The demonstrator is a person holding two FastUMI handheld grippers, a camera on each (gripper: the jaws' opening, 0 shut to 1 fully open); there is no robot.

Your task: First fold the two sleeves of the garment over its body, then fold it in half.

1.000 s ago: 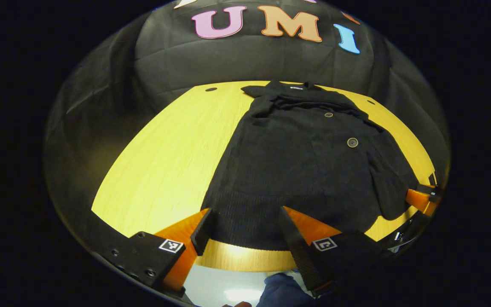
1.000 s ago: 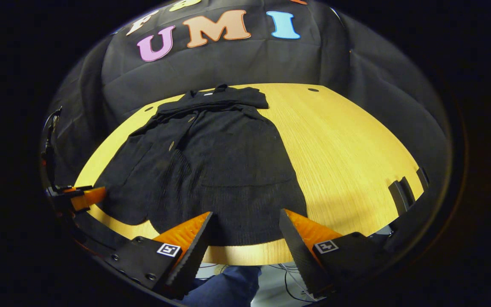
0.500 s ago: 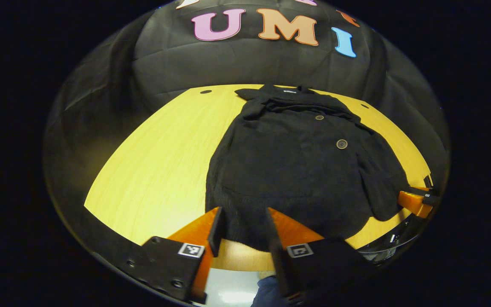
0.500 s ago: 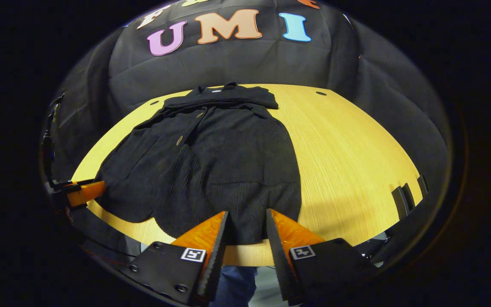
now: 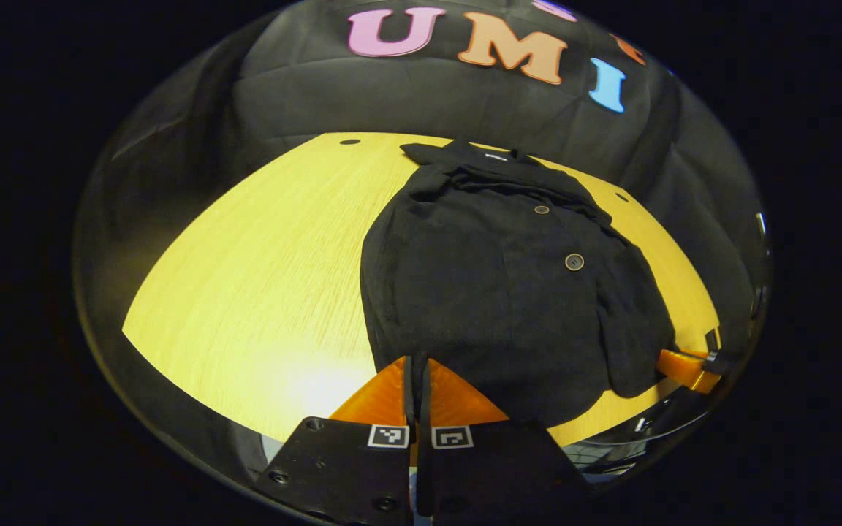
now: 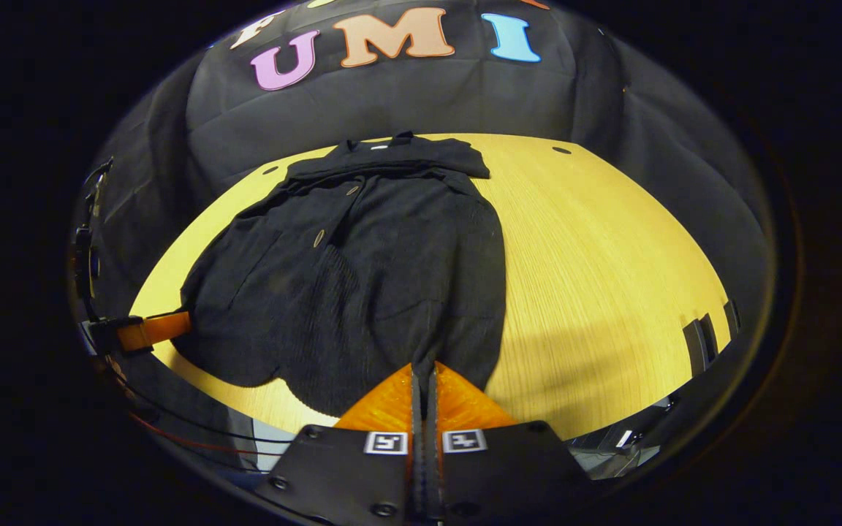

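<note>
With the black garment [image 5: 494, 292] lying sleeves-in across the middle of the yellow table [image 5: 260, 277], the left gripper [image 5: 416, 365] and right gripper [image 6: 425, 372], low in frame, each pinch its near hem between pressed-together fingers, and uneven lifting could skew the half-fold or spill a sleeve.

Each gripper [image 5: 415, 369] has orange fingers, black screwed mounts, square black-and-white markers.

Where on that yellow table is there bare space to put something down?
Bare wood on either side of the black garment: a wide patch in the left gripper view, another in the right gripper view. The near edge is crowded by both tongs.
</note>
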